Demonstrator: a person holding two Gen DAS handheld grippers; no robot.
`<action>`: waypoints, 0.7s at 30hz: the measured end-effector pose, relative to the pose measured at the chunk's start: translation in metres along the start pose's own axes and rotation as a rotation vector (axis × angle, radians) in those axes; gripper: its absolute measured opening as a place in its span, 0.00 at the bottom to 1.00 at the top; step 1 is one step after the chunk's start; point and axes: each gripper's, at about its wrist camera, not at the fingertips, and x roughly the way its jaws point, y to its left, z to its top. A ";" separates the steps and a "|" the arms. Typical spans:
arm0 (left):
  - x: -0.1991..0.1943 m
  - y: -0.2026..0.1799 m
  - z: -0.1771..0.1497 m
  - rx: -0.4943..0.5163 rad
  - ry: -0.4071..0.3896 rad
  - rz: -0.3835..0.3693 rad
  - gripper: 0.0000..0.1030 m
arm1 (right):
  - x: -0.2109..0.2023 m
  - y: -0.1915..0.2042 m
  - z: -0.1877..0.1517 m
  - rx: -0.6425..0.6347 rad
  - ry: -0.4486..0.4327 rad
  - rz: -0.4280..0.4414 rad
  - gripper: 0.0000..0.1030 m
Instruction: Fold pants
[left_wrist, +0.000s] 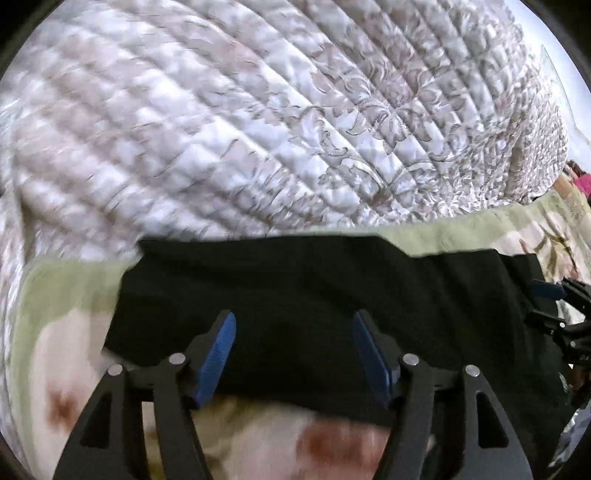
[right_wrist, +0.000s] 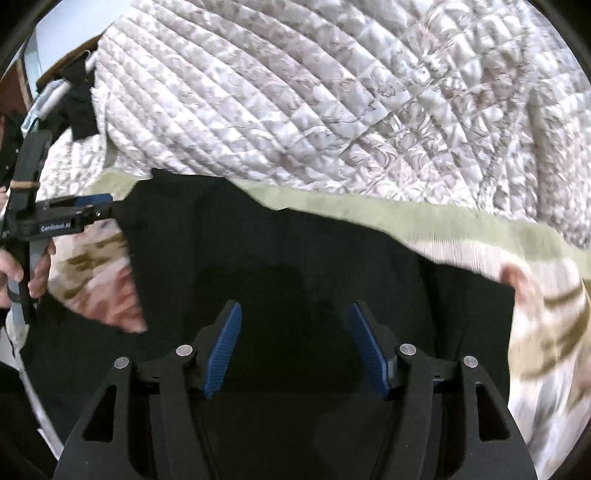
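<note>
On the left, the left wrist view is smeared by blur: the flowered sheet with its green border loses its pattern to streaks, and the quilted cover behind it goes soft toward the left edge. The black pants lie across that sheet as a dark band whose folds and seams cannot be made out; their right end runs out of sight at the frame edge. The left gripper hangs over the near part of the pants, its blue pads apart with nothing pinched between them. At the far right of this view only a cut-off piece of the right gripper shows.

In the right wrist view the left gripper appears at the left, held by a hand partly cut off. The pants fill the middle, reaching back to the cover. The right gripper sits above them, jaws apart and empty, the dark cloth directly beneath and between the pads.
</note>
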 end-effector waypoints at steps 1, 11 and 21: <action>0.009 -0.001 0.008 0.011 -0.003 0.006 0.67 | 0.005 -0.005 0.005 -0.003 0.005 -0.005 0.61; 0.088 -0.007 0.037 0.011 0.094 -0.032 0.76 | 0.072 -0.047 0.047 -0.006 0.091 0.003 0.61; 0.085 -0.039 0.020 0.168 0.051 0.040 0.42 | 0.078 -0.041 0.040 -0.064 0.130 -0.063 0.24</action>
